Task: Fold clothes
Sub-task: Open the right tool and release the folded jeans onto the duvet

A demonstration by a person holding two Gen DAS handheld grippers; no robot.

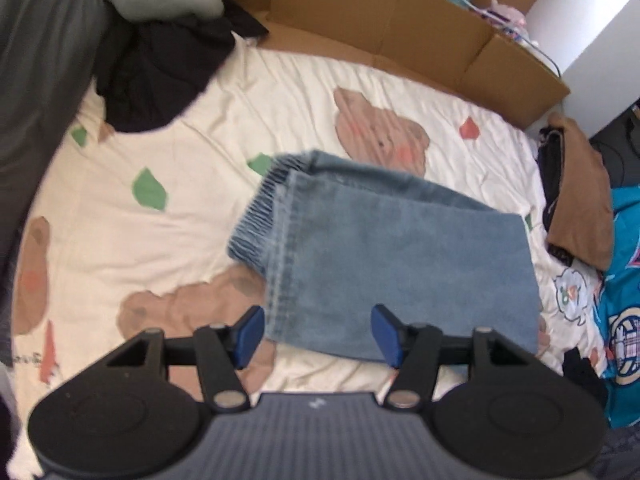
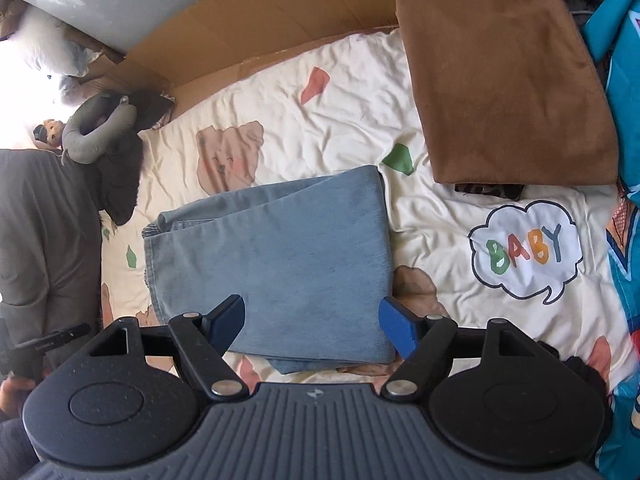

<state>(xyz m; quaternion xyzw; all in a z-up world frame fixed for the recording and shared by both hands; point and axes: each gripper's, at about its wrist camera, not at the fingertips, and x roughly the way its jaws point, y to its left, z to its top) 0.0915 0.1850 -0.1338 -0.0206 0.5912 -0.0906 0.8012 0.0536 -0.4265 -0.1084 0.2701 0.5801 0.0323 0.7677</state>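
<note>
Nearest, both tools hung above the bed with nothing between their blue pads: the left gripper (image 1: 318,334) had its jaws spread apart and empty, and the right gripper (image 2: 312,326) stood wider still, also empty. Just beyond them the folded jeans (image 1: 384,256) lay flat on the cream bedsheet (image 1: 200,184), elastic waistband toward the left in both views, touched by neither tool. To the right of the jeans, apart from them, sat a folded brown garment (image 2: 504,80) atop something dark, with a turquoise printed cloth (image 2: 624,240) beside it. Farther left lay a heap of dark clothes (image 1: 160,72) and a grey plush toy (image 2: 96,128). Flattened cardboard (image 1: 380,20) ran along the far edge of the bed.
</note>
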